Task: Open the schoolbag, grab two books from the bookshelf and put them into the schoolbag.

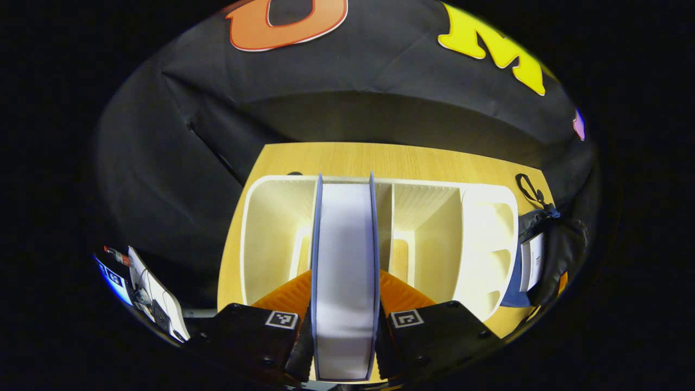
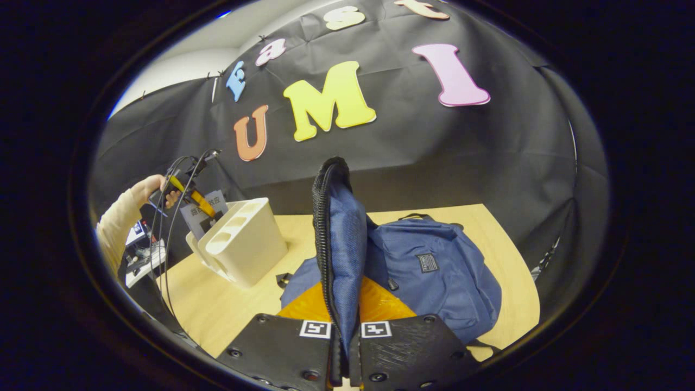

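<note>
My left gripper view sits low and close in front of the white bookshelf (image 1: 380,239), facing straight into its open compartments, with the wooden table (image 1: 380,157) and the booth wall beyond. A book (image 1: 345,271) stands so near the lens that it splits the picture. My right gripper view looks from the opposite side of the table, across the blue schoolbag (image 2: 434,271), whose raised flap fills the centre. Both views share the table, the bookshelf and the schoolbag; the right one also catches the left gripper (image 2: 184,193) farther off.
</note>
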### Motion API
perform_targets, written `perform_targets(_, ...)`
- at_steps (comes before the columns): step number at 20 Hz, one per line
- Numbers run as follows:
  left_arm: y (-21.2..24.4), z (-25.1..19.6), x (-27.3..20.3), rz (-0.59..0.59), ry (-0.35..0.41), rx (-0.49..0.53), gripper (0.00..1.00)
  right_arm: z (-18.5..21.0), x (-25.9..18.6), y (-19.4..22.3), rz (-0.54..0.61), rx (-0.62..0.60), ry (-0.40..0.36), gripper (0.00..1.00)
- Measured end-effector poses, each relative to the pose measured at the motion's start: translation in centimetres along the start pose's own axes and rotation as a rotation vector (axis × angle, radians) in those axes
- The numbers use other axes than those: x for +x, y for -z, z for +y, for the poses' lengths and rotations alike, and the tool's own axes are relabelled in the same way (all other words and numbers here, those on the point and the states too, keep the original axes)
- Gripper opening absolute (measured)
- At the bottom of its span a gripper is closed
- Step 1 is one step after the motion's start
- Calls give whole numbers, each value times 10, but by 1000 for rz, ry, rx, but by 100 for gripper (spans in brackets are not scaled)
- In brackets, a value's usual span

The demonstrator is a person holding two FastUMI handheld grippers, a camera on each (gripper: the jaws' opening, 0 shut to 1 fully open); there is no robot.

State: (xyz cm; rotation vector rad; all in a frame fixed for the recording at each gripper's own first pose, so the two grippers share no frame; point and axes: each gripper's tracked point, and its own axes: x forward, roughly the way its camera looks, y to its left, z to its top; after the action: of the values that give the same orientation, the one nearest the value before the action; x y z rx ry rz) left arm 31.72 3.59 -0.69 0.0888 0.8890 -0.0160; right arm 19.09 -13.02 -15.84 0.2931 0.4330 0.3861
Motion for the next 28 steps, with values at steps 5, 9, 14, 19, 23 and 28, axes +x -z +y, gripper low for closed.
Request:
perform_targets(5, -6, 3, -66, -214, 52, -59, 51, 2, -1, -1, -8, -3, 9, 6)
perform_targets(9, -5, 19, -137, -415, 33, -51, 47, 9, 0, -2, -10, 1, 6, 6)
perform_targets(14, 7, 16, -209, -595, 36, -25, 47, 14, 4, 0, -18, 17, -12, 6)
perform_targets(19, 25, -39, -232, -584, 160, 40, 46, 12, 6, 0, -25, 56, -33, 5)
perform_targets(23, 21, -109, -241, -563, 250, 165, 46, 13, 5, -2, -34, 49, -38, 6)
perform_targets(28, 14, -215, -247, -620, 466, 219, 46, 16, 8, -5, -36, 82, -56, 5)
